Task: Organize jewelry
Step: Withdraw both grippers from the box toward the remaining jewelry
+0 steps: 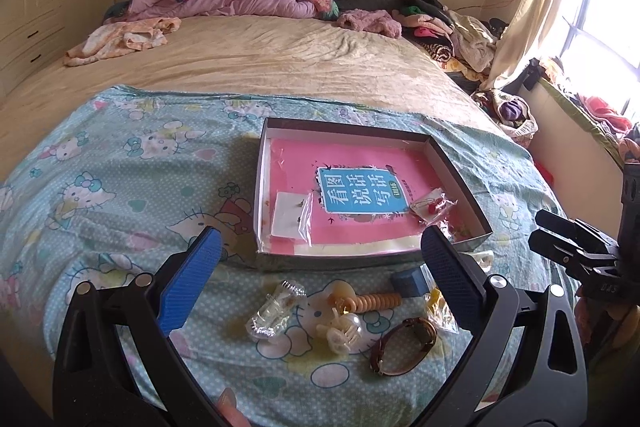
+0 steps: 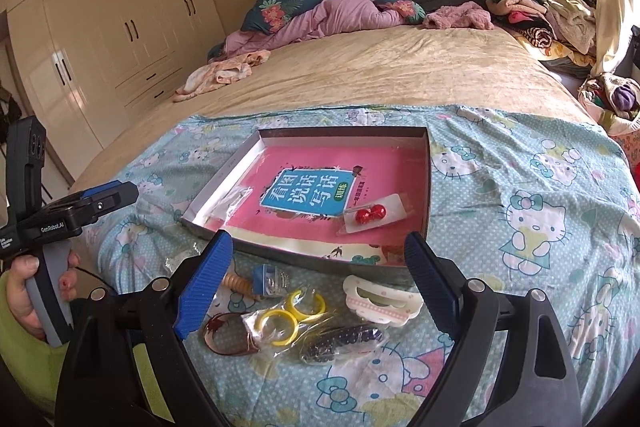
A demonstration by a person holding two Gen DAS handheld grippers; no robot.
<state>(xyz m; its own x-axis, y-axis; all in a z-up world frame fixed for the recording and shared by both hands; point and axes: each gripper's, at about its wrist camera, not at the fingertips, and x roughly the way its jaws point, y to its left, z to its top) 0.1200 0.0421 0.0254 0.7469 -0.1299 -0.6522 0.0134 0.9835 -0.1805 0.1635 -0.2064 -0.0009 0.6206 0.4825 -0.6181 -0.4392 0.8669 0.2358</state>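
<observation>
Left gripper (image 1: 320, 259) and right gripper (image 2: 320, 267) hovering with fingers spread wide and empty, shallow box (image 1: 460, 167) sitting on the bed's cartoon sheet (image 1: 120, 187), red earrings packet (image 2: 374, 214) lying inside, watch (image 1: 404, 345), yellow rings (image 2: 290, 315), white hair clip (image 2: 382, 301) lying loose just before it

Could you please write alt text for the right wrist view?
Open blue-padded tongs hover over jewelry on a Hello Kitty sheet: yellow rings, a beaded piece, a white hair clip. Beyond, a shallow box holds red earrings.
</observation>
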